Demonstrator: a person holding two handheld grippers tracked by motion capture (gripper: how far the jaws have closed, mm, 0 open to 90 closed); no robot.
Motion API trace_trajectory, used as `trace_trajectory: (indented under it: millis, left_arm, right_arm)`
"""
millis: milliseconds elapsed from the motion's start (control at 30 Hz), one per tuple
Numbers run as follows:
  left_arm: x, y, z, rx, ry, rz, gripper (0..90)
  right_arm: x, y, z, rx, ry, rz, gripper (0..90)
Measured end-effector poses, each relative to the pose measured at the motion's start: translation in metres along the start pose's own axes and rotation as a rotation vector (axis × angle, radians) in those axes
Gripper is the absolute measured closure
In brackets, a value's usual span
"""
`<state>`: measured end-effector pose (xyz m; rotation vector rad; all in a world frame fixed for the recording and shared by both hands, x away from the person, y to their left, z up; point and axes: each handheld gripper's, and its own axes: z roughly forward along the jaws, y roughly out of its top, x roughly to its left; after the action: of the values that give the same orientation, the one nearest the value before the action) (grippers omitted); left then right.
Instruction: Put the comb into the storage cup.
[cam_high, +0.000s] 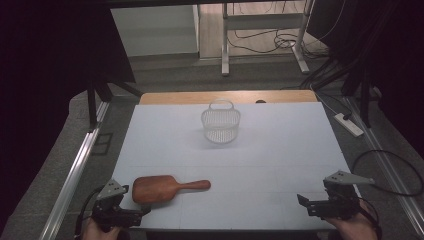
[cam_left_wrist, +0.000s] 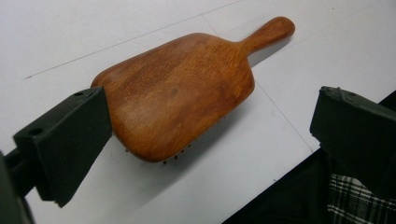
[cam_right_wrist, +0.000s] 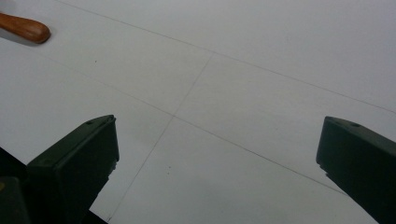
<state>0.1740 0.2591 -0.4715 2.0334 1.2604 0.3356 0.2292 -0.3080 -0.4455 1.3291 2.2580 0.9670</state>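
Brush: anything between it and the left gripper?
Nothing visible. The left gripper sits open right at the wooden brush, one jaw beside its wide end. The basket stands far off, mid-table.

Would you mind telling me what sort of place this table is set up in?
Probably a lab or workshop recording station, not a home: a white-covered table stands among metal frames, with loose cables and a power strip on the grey floor. A wooden hairbrush and white basket look like test props.

High view: dim, dark vignetted corners, white table (cam_high: 280, 150) brightest. Gripper views: evenly lit, sharp; brush (cam_left_wrist: 182, 93) casts soft shadow; near jaws slightly blurred.
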Motion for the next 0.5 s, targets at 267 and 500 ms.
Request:
trace_trajectory:
  millis: [267, 500]
  left_arm:
    - [0.0020, -0.0004, -0.0003, 0.002, -0.007, -0.015, 0.0]
    - [0.0018, -0.0001, 0.0001, 0.011, -0.005, -0.014, 0.0]
  right_arm:
    - [0.0014, 0.0006, 0.0004, 0.002, -0.007, -0.013, 0.0]
    - [0.0010, 0.0008, 0.0007, -0.001, -0.007, -0.010, 0.0]
